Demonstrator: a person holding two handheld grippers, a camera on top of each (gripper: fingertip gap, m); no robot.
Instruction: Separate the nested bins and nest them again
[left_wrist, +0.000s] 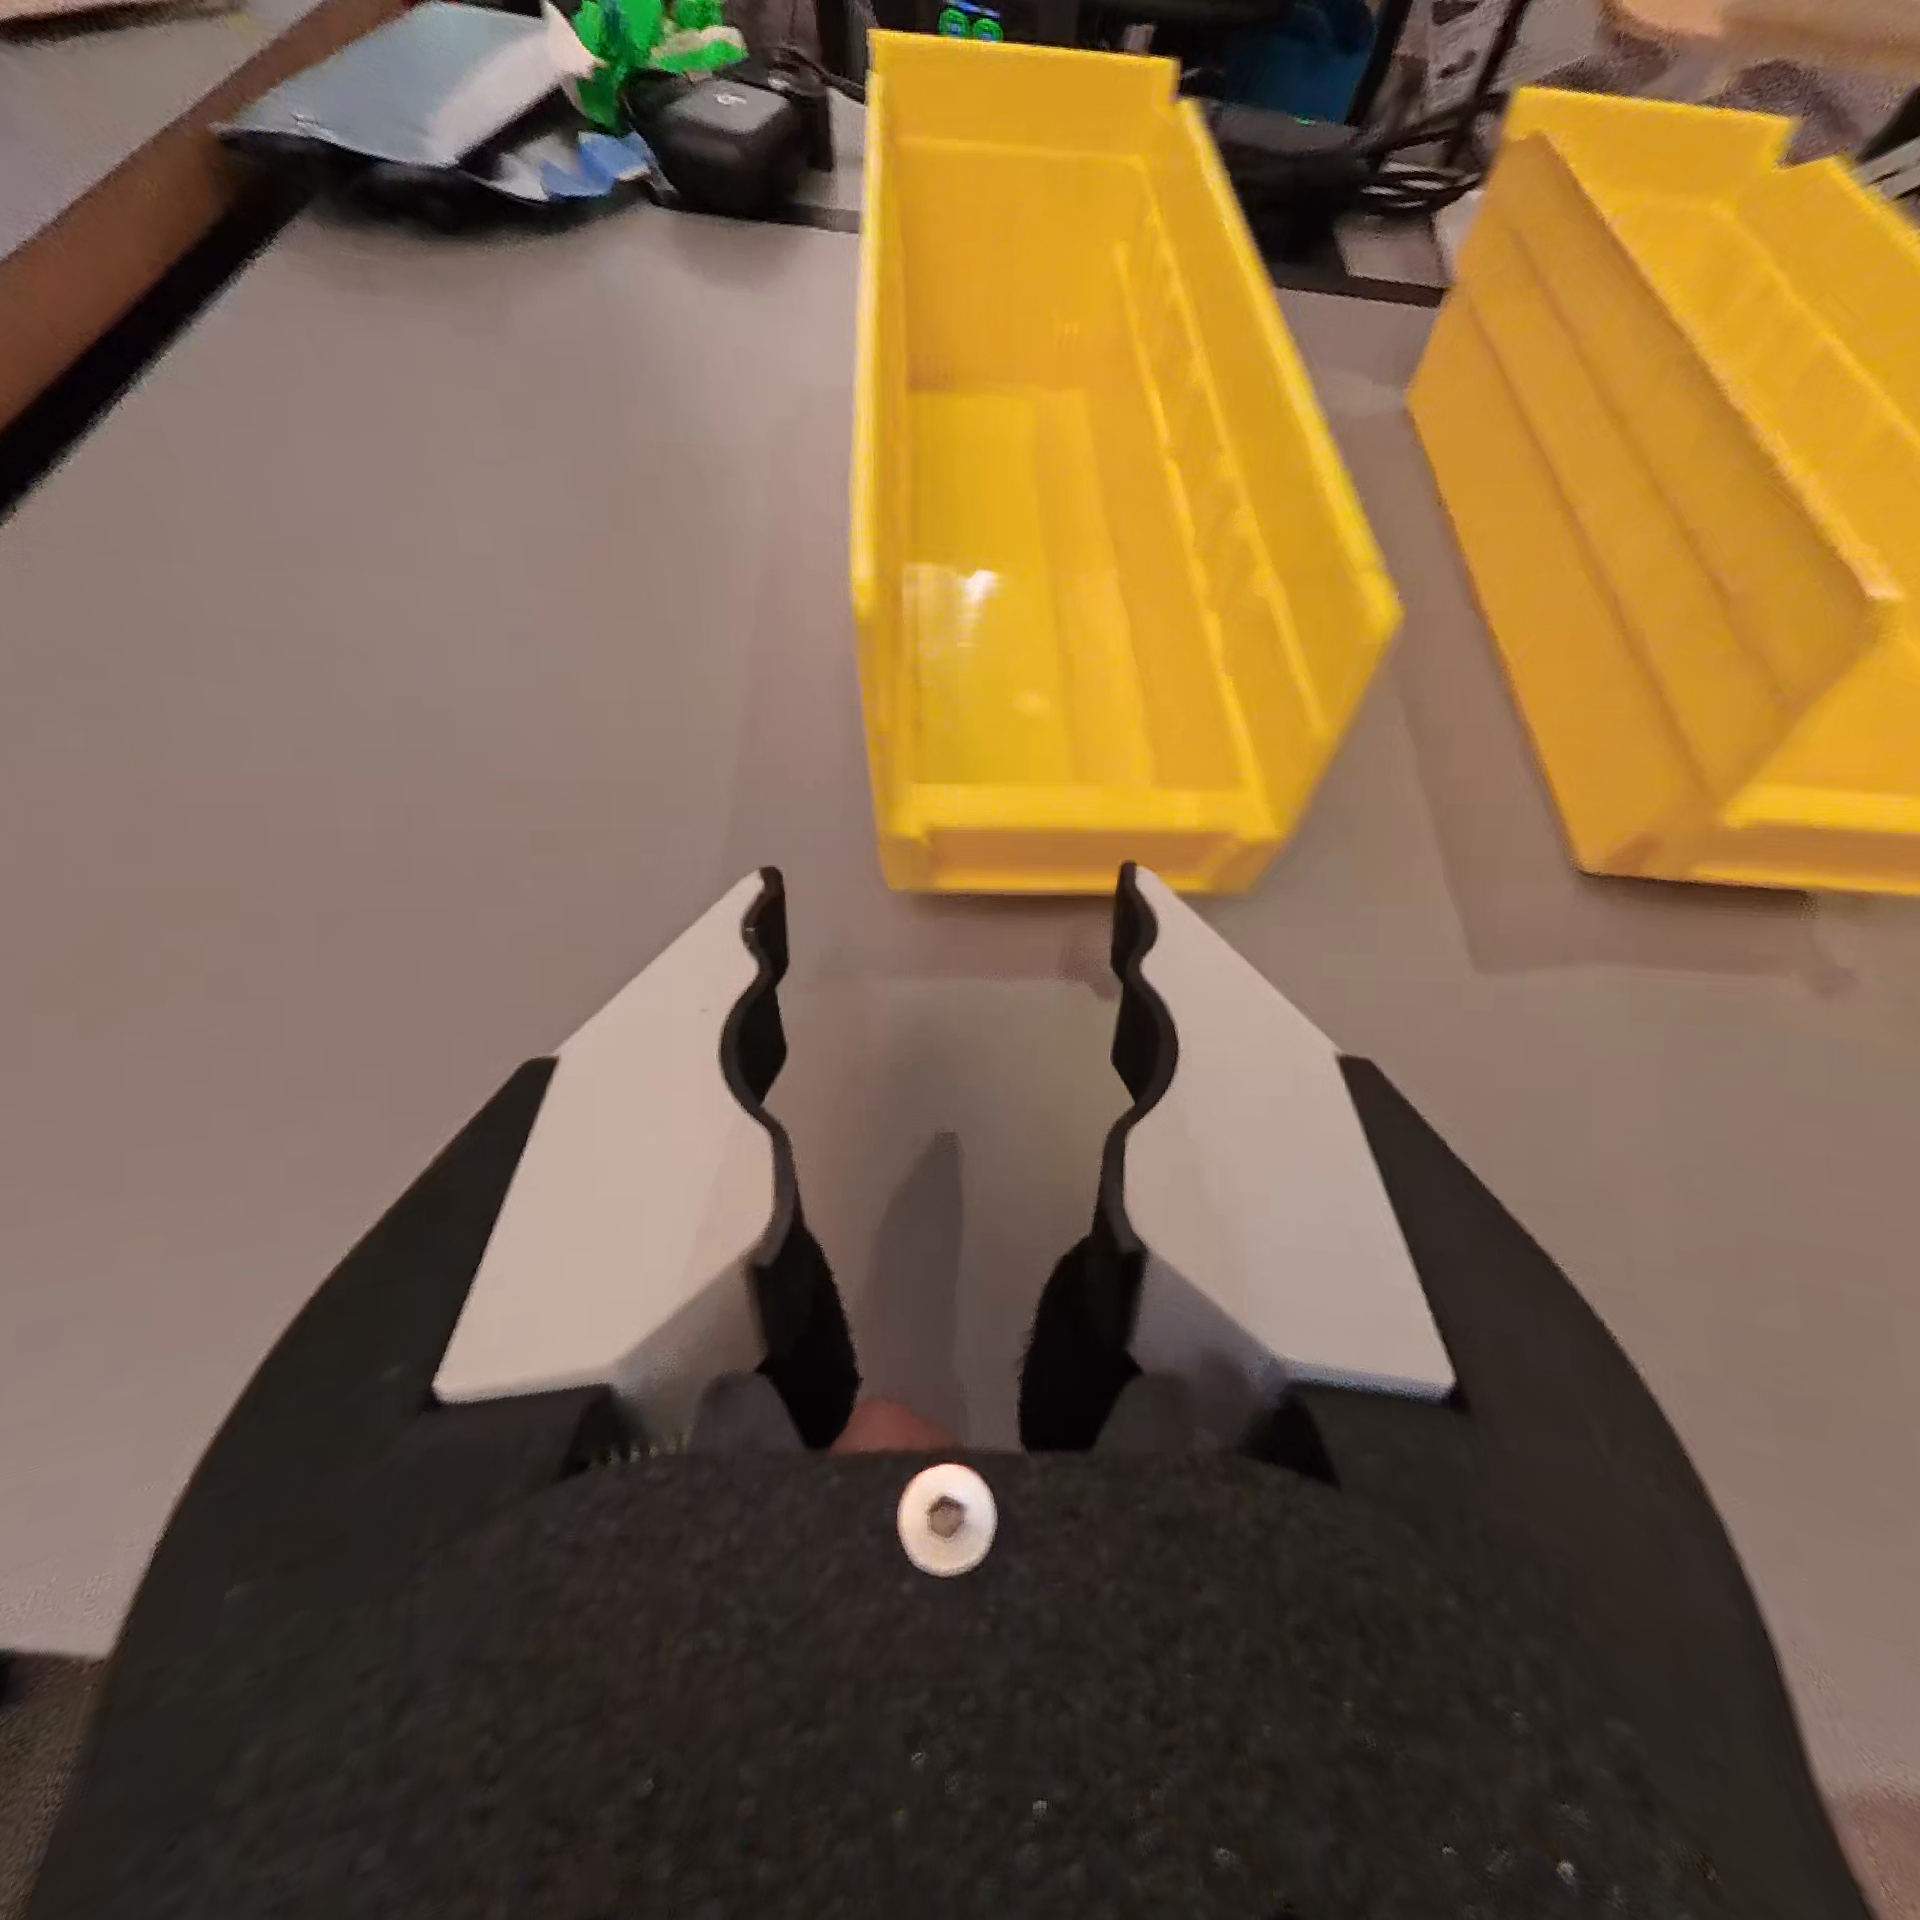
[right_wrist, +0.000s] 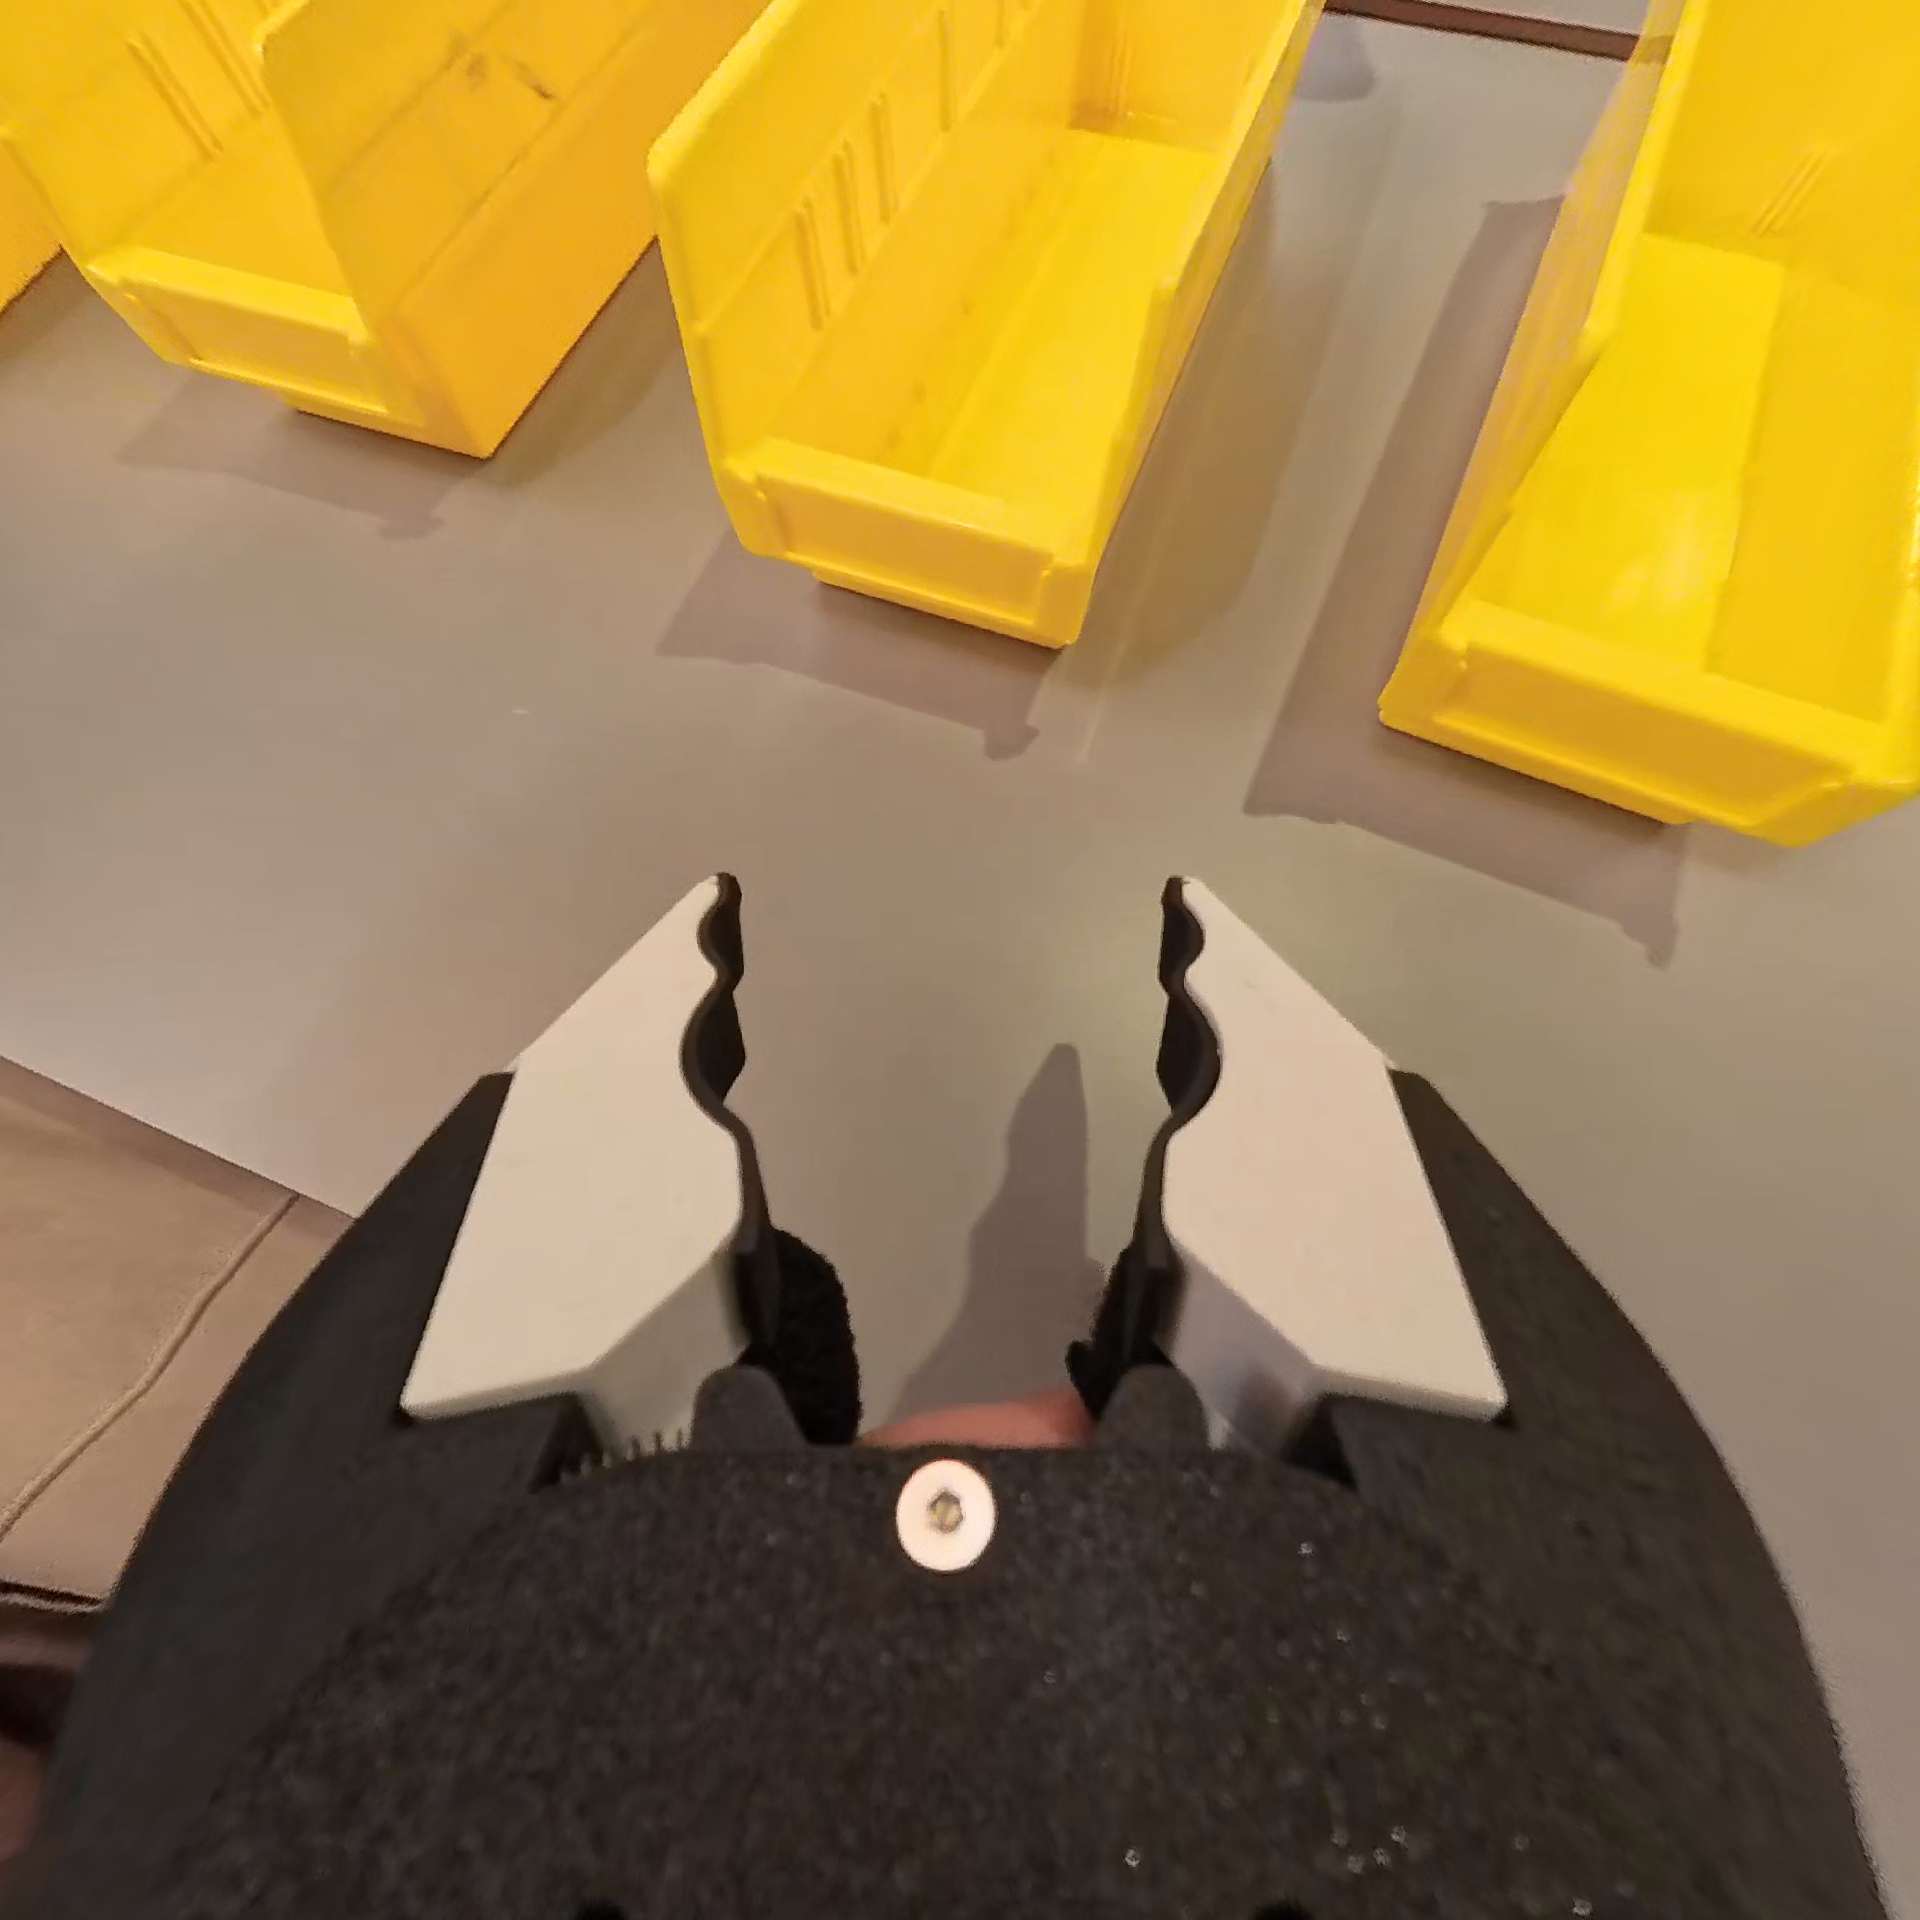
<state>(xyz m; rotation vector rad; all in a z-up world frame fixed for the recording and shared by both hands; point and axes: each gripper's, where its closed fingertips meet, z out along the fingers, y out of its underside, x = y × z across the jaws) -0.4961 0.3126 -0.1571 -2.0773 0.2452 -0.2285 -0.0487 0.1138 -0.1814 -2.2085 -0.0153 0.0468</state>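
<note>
Several empty yellow plastic bins stand apart, side by side, on a grey table (left_wrist: 416, 644). In the left wrist view one bin (left_wrist: 1070, 826) stands just ahead and slightly right of my left gripper (left_wrist: 948, 894), and a second bin (left_wrist: 1621, 540) stands to its right. My left gripper is open and empty, low over the table, short of the near bin's front wall. In the right wrist view three bins show: left (right_wrist: 239, 301), middle (right_wrist: 904, 520) and right (right_wrist: 1600, 696). My right gripper (right_wrist: 951, 894) is open and empty, back from the middle bin.
Dark bags, a black box and green items (left_wrist: 644, 52) crowd the table's far left. The table's left edge (left_wrist: 94, 364) runs diagonally there. In the right wrist view the table's near edge (right_wrist: 156, 1132) borders a brown surface (right_wrist: 104, 1299) below.
</note>
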